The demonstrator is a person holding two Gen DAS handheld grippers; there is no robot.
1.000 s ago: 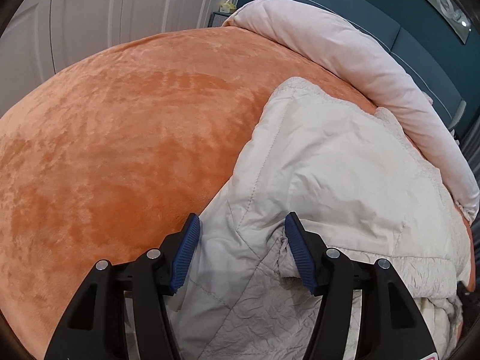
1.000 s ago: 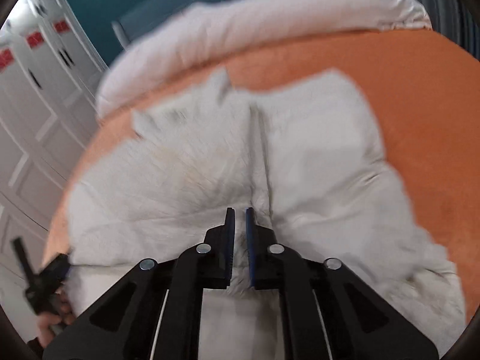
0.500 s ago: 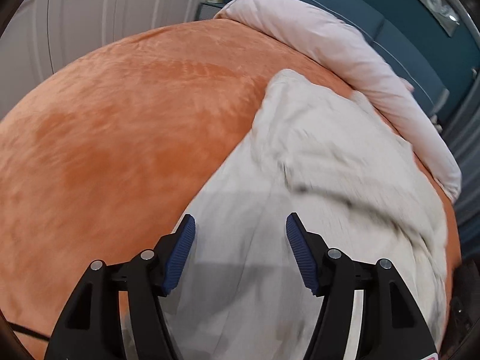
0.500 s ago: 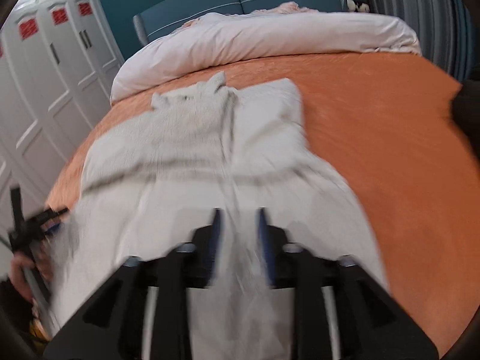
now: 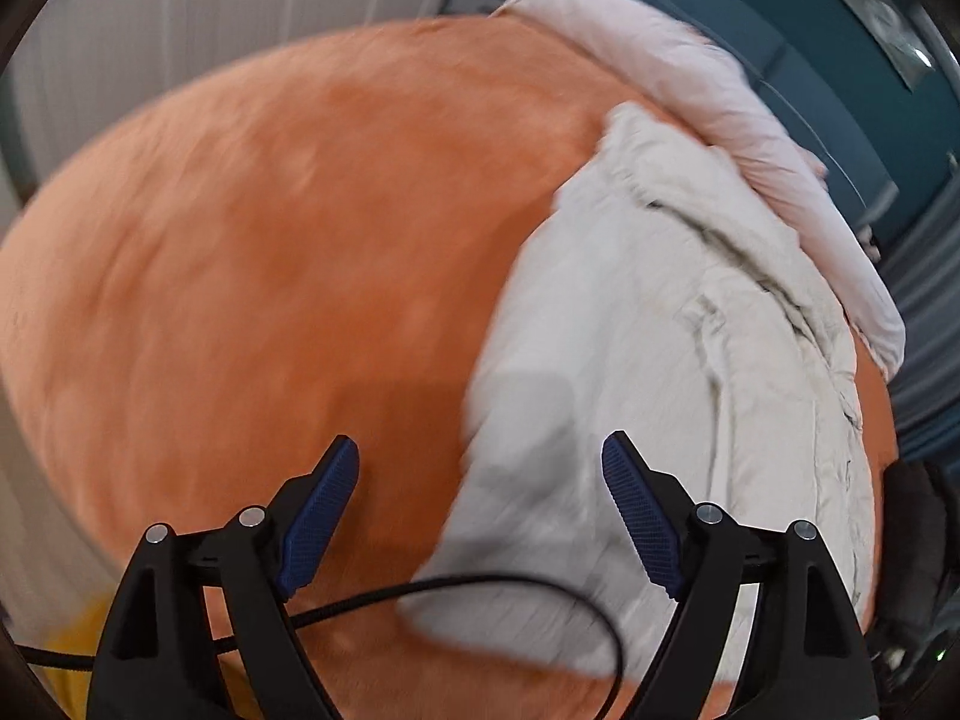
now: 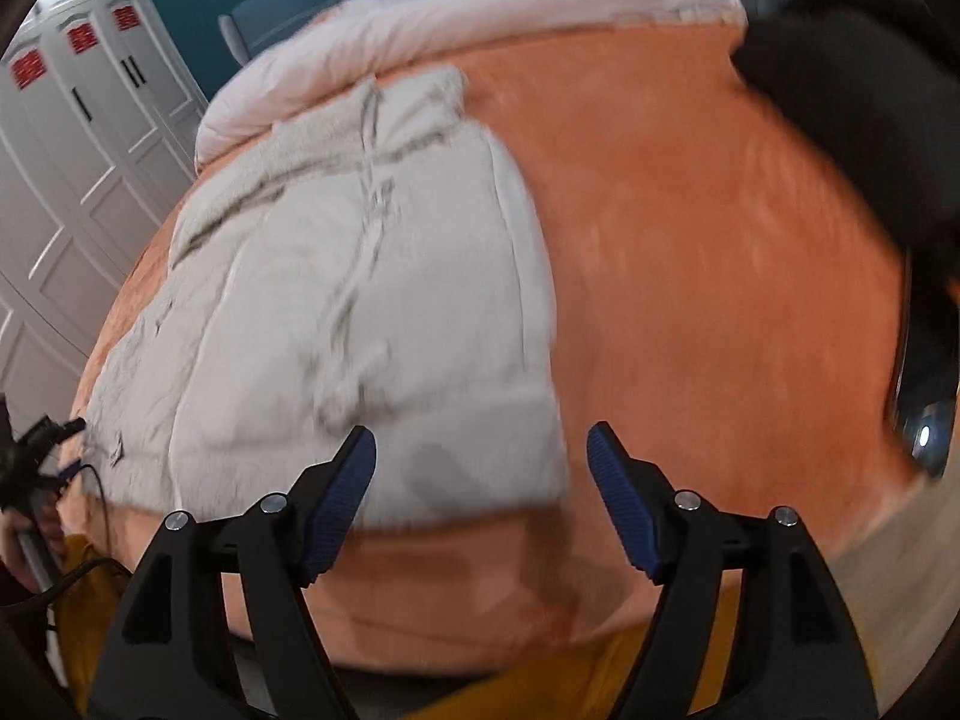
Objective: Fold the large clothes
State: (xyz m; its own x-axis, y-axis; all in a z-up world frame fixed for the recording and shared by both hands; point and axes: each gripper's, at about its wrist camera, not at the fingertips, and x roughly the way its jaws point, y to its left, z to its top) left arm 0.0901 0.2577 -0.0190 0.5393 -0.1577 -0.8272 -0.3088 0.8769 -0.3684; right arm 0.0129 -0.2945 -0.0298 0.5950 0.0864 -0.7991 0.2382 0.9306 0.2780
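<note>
A large cream quilted jacket (image 5: 648, 348) lies spread flat on the orange bed cover (image 5: 252, 276), its collar toward the headboard. It also shows in the right wrist view (image 6: 360, 312). My left gripper (image 5: 480, 510) is open and empty, hovering above the jacket's near left hem corner. My right gripper (image 6: 480, 492) is open and empty, above the jacket's near right hem corner and the bed's front edge. Both views are motion-blurred.
A rolled pale pink duvet (image 5: 720, 120) lies along the headboard end. White wardrobe doors (image 6: 78, 180) stand at the left. A black cable (image 5: 480, 588) loops under the left gripper. A dark blurred object (image 6: 858, 120) is at the right. The other gripper (image 6: 36, 468) shows at far left.
My right gripper has opened and let go of the jacket hem. The jacket was pulled flat toward the bed's front. Both grippers have drawn back and up from the cloth.
</note>
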